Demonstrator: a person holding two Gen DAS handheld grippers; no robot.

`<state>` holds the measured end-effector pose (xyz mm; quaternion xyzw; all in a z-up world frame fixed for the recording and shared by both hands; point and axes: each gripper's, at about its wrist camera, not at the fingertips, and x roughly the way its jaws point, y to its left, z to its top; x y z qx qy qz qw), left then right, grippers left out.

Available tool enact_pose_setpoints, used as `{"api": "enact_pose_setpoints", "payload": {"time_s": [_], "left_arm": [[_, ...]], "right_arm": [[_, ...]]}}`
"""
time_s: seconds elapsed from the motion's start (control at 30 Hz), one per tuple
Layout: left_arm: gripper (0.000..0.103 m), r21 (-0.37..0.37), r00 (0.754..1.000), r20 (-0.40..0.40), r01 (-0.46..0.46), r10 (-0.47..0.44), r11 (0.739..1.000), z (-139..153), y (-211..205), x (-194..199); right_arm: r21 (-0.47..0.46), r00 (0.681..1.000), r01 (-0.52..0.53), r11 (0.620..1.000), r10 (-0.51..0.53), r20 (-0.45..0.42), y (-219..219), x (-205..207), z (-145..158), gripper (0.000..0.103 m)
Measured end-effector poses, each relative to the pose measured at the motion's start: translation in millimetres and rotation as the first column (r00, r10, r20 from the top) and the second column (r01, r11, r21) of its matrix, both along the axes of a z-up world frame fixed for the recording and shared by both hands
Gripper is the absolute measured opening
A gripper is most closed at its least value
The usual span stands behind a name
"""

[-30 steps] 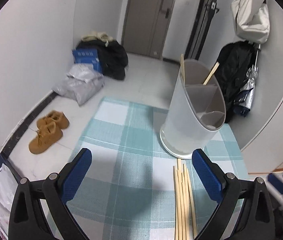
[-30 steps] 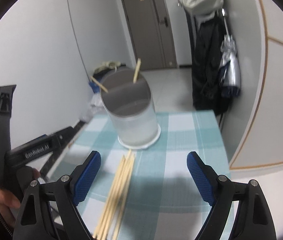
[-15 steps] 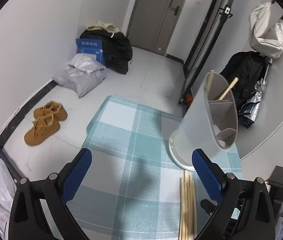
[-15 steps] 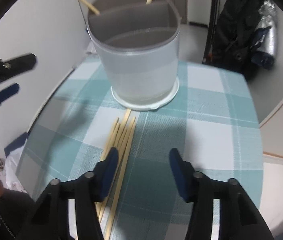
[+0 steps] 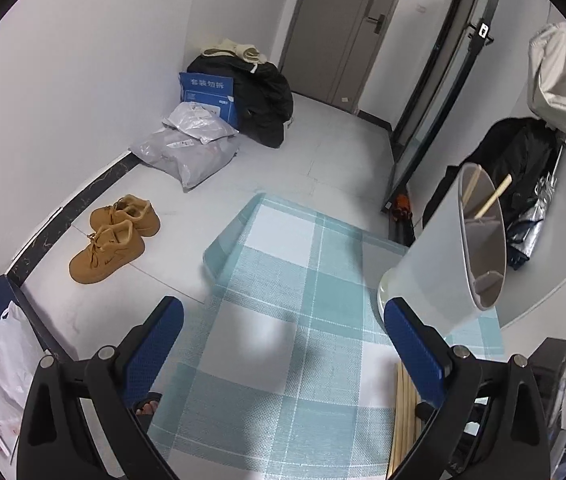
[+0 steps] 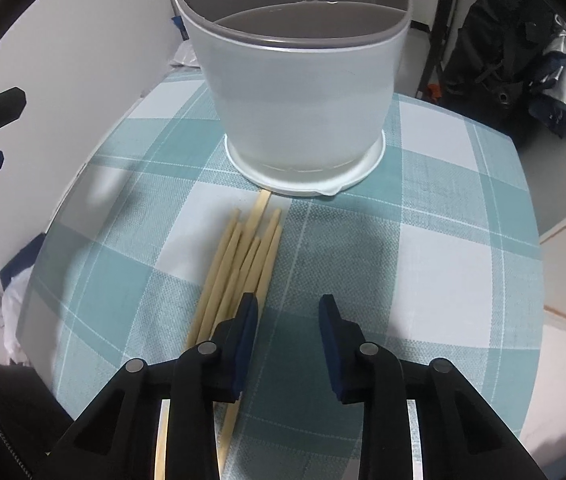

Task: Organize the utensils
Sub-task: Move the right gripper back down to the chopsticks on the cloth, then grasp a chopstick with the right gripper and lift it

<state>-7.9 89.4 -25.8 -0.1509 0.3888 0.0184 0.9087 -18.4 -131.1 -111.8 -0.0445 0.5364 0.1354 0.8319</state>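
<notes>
Several wooden chopsticks [image 6: 243, 256] lie side by side on the teal checked tablecloth [image 6: 423, 248], pointing at a white divided utensil holder [image 6: 303, 92]. My right gripper [image 6: 289, 312] is low over the cloth, jaws partly closed and empty, its left pad at the right edge of the chopstick bundle. My left gripper [image 5: 283, 344] is wide open and empty, raised over the cloth's left part. In the left wrist view the holder [image 5: 443, 264] stands at the right with two chopsticks [image 5: 493, 196] in its far compartment, and the loose chopsticks [image 5: 403, 412] show behind the right finger.
The table's left edge [image 5: 211, 256] drops to the floor, where brown shoes [image 5: 113, 236], grey parcels [image 5: 191, 148] and a dark bag [image 5: 259, 96] lie. Black coats and a folded umbrella [image 6: 523, 40] hang beyond the table's far right.
My right gripper has come down and forward onto the chopstick bundle and its jaws have narrowed. My left gripper has swung left and risen, still open.
</notes>
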Motion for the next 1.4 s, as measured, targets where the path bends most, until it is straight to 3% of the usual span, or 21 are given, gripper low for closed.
{"api": "enact_pose_setpoints", "payload": {"time_s": [0.2,0.53,0.6,0.7,0.77,0.83,0.87,0.93,1.1,1.17,1.27,1.4], "left_arm": [[0.098,-0.044,0.999,-0.021,-0.035,0.035,0.998,-3,14,2],[0.098,-0.107,0.998,-0.052,-0.035,0.029,0.994,-14,21,-3],[0.098,-0.110,0.998,-0.058,-0.006,0.000,0.994,-21,20,-7],[0.098,-0.052,0.991,-0.091,0.095,-0.099,0.994,-27,14,-10],[0.098,-0.065,0.984,-0.150,0.086,-0.095,0.994,-33,17,-9],[0.098,-0.158,0.968,-0.226,0.072,-0.107,0.985,-39,19,-9],[0.098,-0.164,0.964,-0.239,0.074,-0.113,0.984,-39,16,-11],[0.098,-0.133,0.955,-0.271,0.089,-0.123,0.987,-38,7,-16],[0.098,-0.050,0.957,-0.235,0.163,-0.170,0.985,-33,-26,-29],[0.098,0.009,0.958,-0.245,0.153,-0.146,0.988,-38,-38,-31],[0.098,0.030,0.962,-0.245,0.130,-0.119,0.991,-40,-46,-35],[0.098,0.054,0.953,-0.274,0.146,-0.126,0.988,-38,-66,-35]], "right_arm": [[-0.073,1.000,-0.008,0.997,0.009,0.014,16,4,-2,0.024],[-0.076,0.999,-0.033,0.997,0.035,0.030,23,25,-2,0.010],[-0.080,0.997,-0.054,0.995,0.058,0.045,24,23,-2,0.006],[-0.068,0.996,-0.070,0.995,0.074,0.053,22,17,0,0.004],[-0.032,0.997,-0.047,0.998,0.048,0.055,12,14,2,0.004],[0.008,0.999,-0.005,1.000,0.005,0.052,1,7,7,0.004],[0.032,0.999,0.027,0.999,-0.028,0.043,-7,5,12,0.004],[0.092,0.994,0.087,0.992,-0.092,0.050,-25,-1,26,0.004],[0.271,0.970,0.181,0.945,-0.217,0.110,-65,-15,51,0.004],[0.326,0.966,0.177,0.929,-0.227,0.122,-76,-20,54,0.004],[0.374,0.965,0.148,0.916,-0.215,0.146,-87,-32,59,0.004],[0.491,0.967,0.143,0.859,-0.227,0.115,-96,-34,55,0.004]]}}
